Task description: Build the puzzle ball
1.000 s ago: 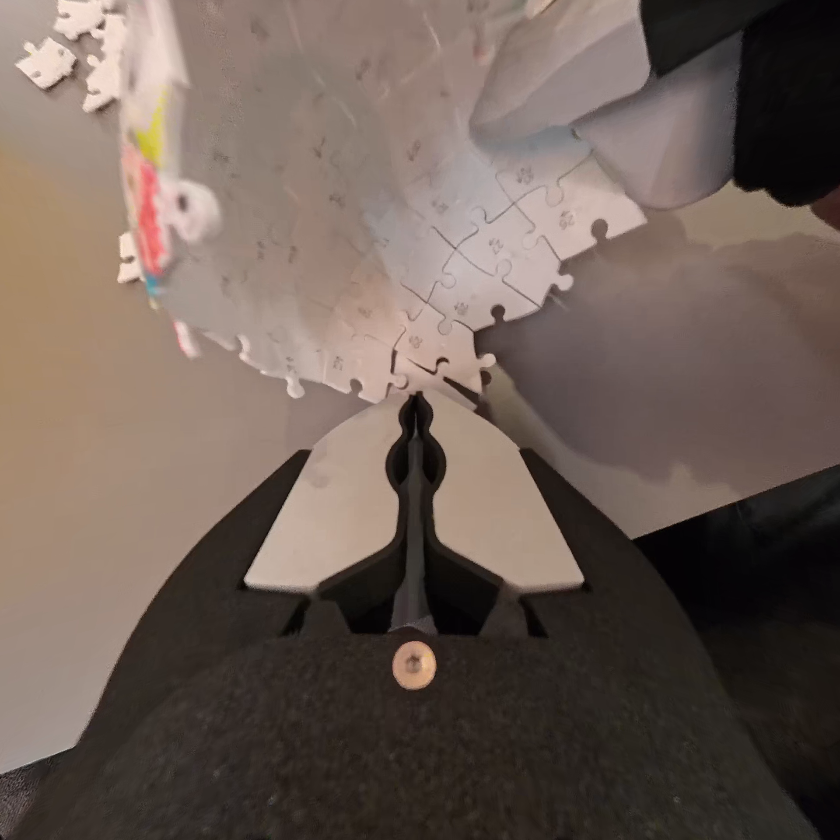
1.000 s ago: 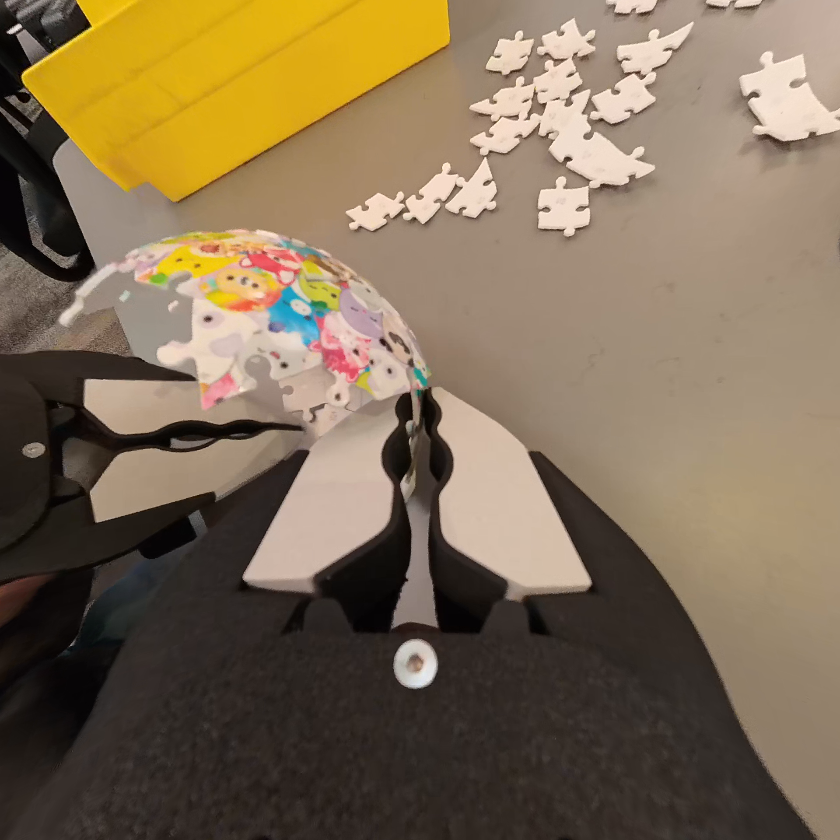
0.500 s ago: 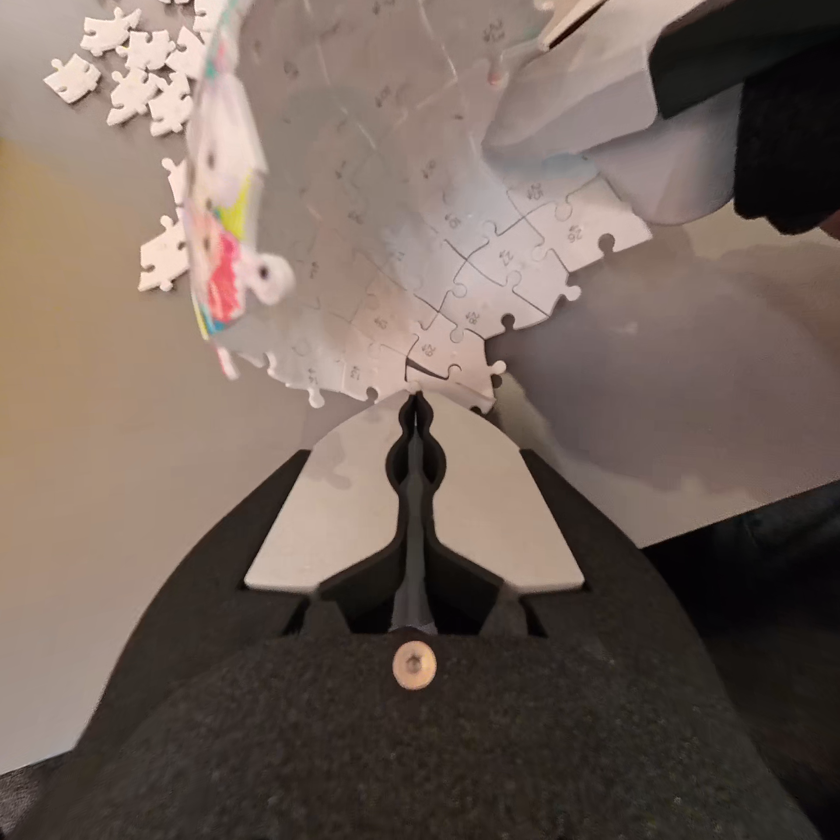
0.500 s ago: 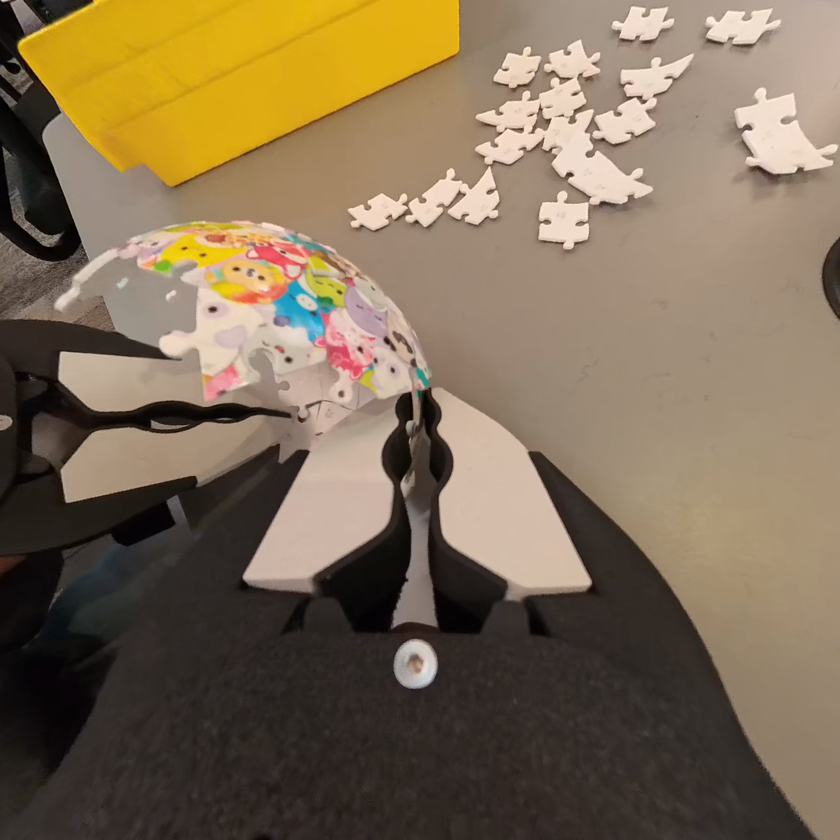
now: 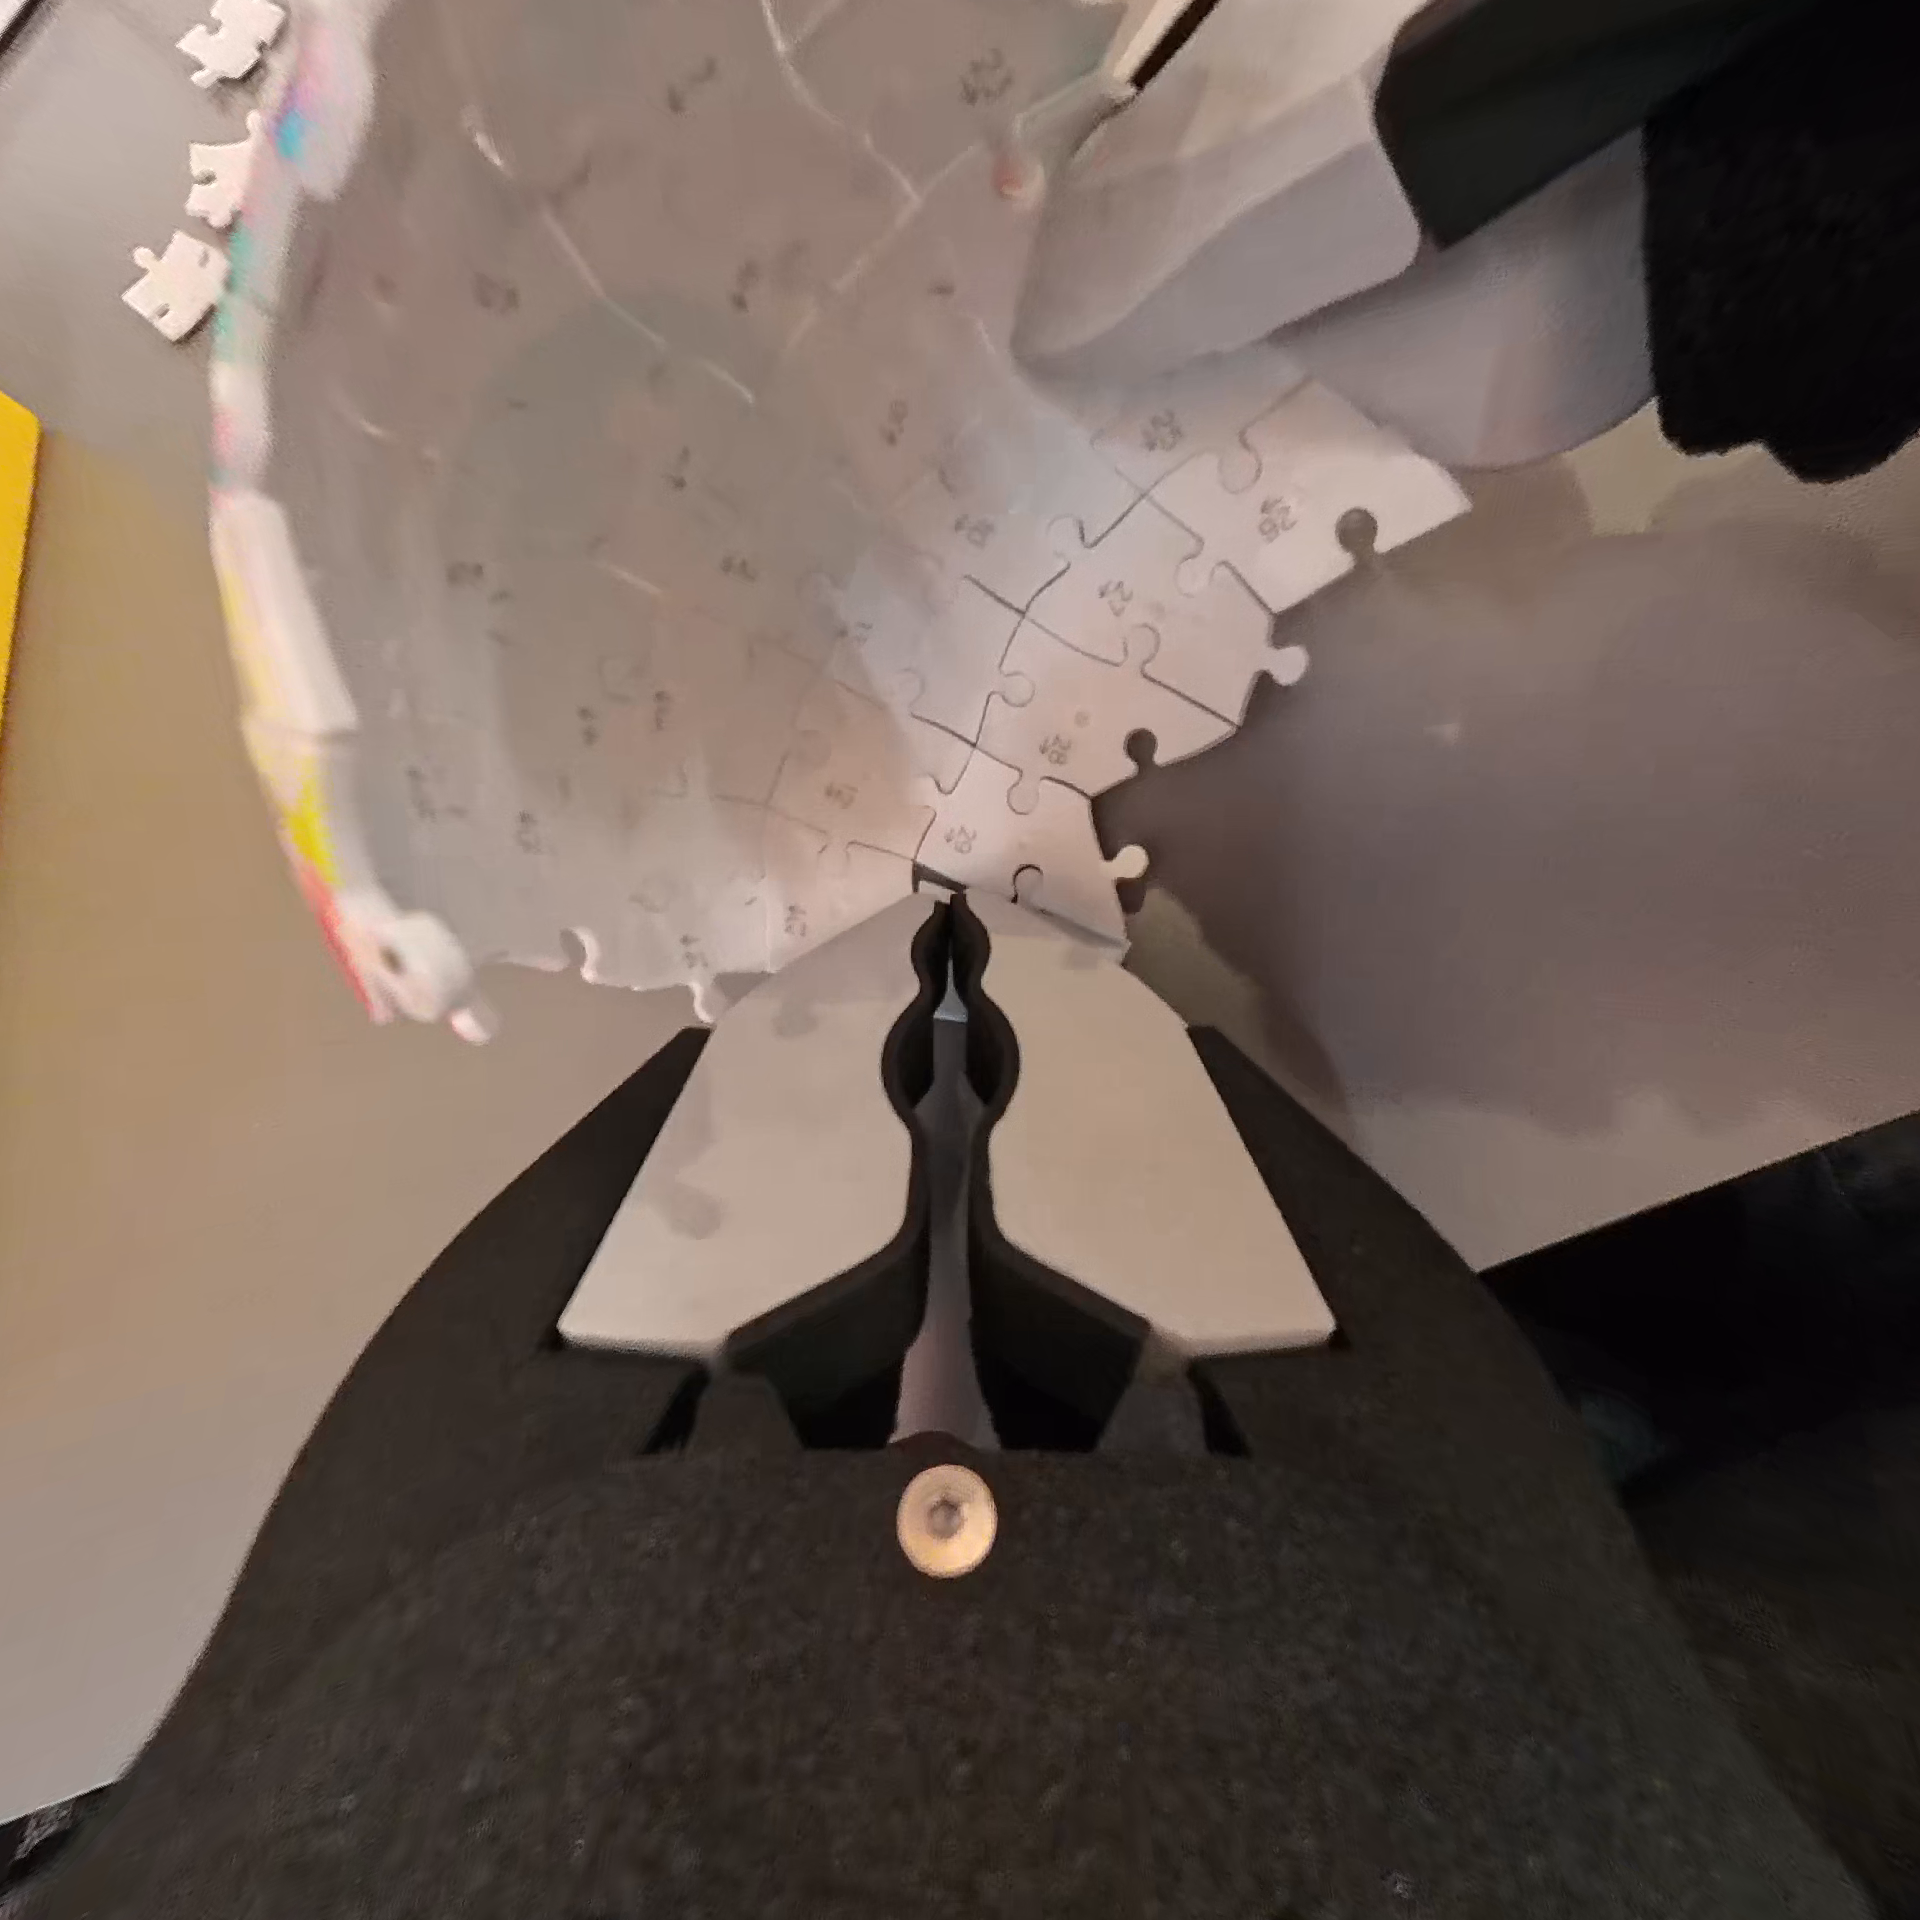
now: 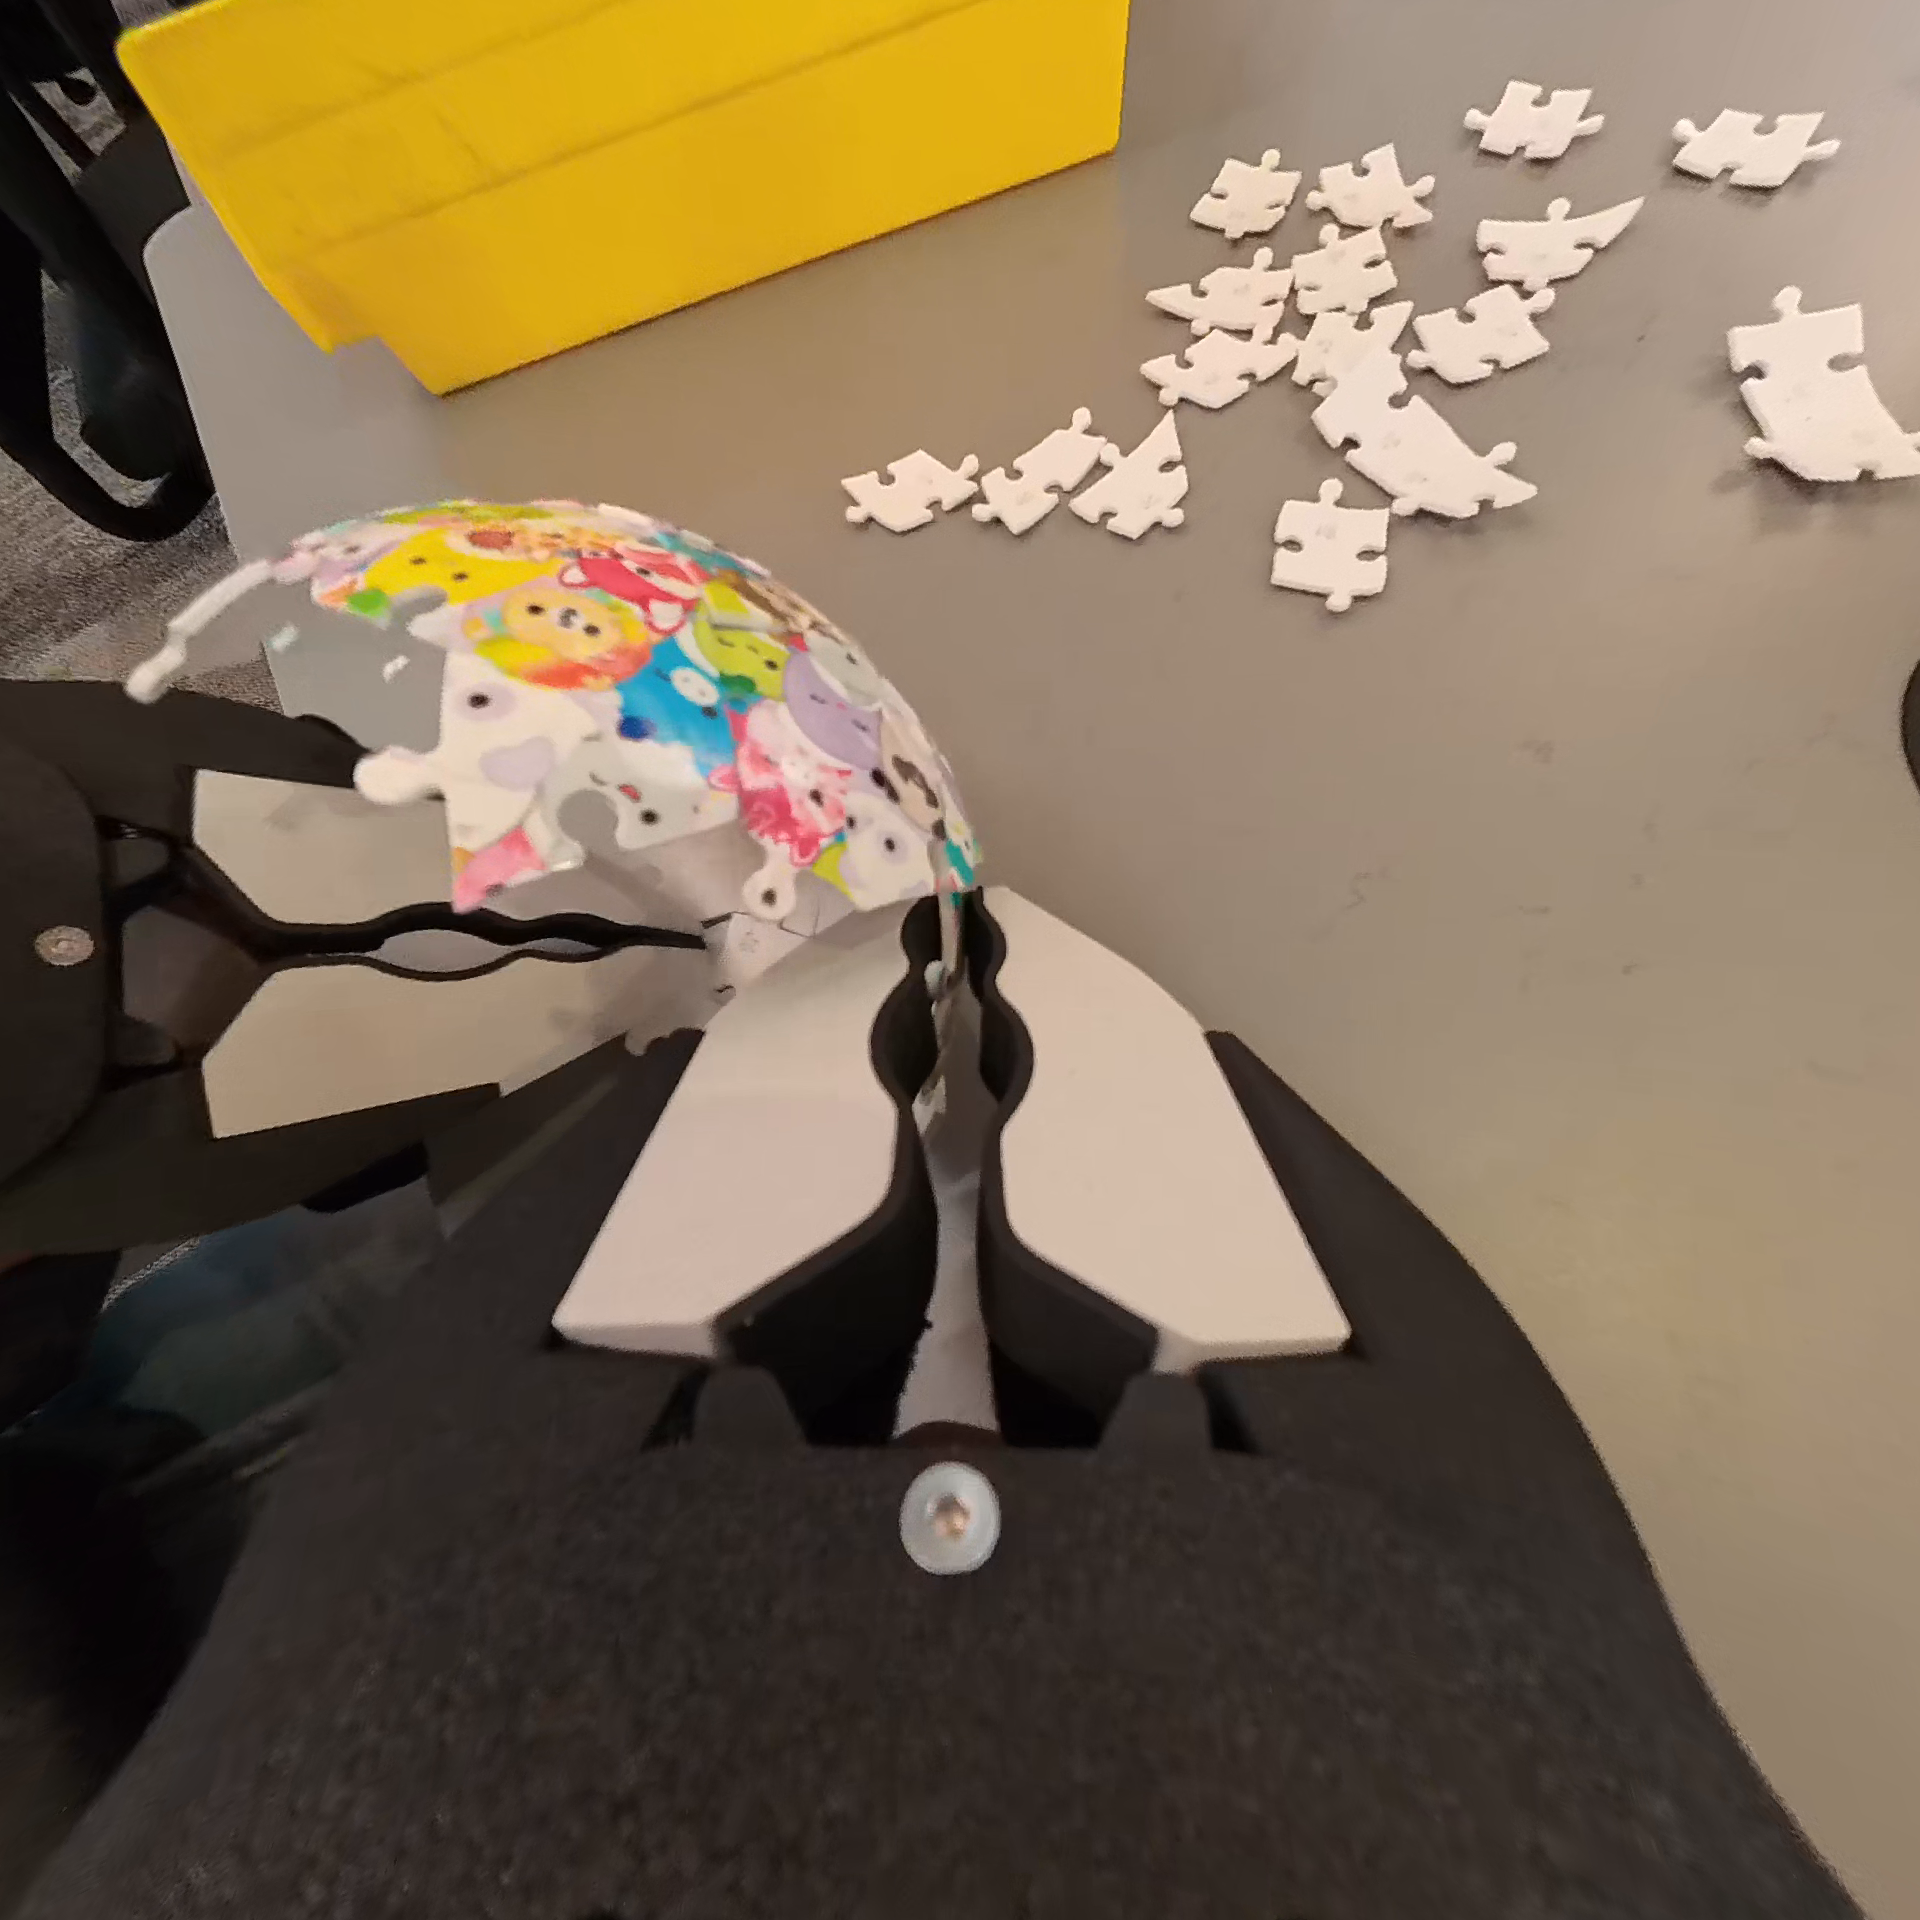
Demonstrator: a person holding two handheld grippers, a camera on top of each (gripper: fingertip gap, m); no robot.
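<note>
Both grippers clamp the half-built ball (image 6: 665,707), a curved shell of joined pieces held above the grey table (image 6: 1351,935). The right gripper (image 6: 951,914) pinches its near right edge; the left gripper (image 5: 951,909) grips the near rim, white inner side facing it. Loose pieces (image 6: 1340,343) lie far right, a yellow bin (image 6: 644,177) far left.

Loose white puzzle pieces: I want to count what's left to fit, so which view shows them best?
The right wrist view: the loose pieces lie spread on the grey table, right of the yellow bin, in plain sight. The left wrist view catches only a few at its top-left corner, the rest hidden behind the half-built ball.
</note>
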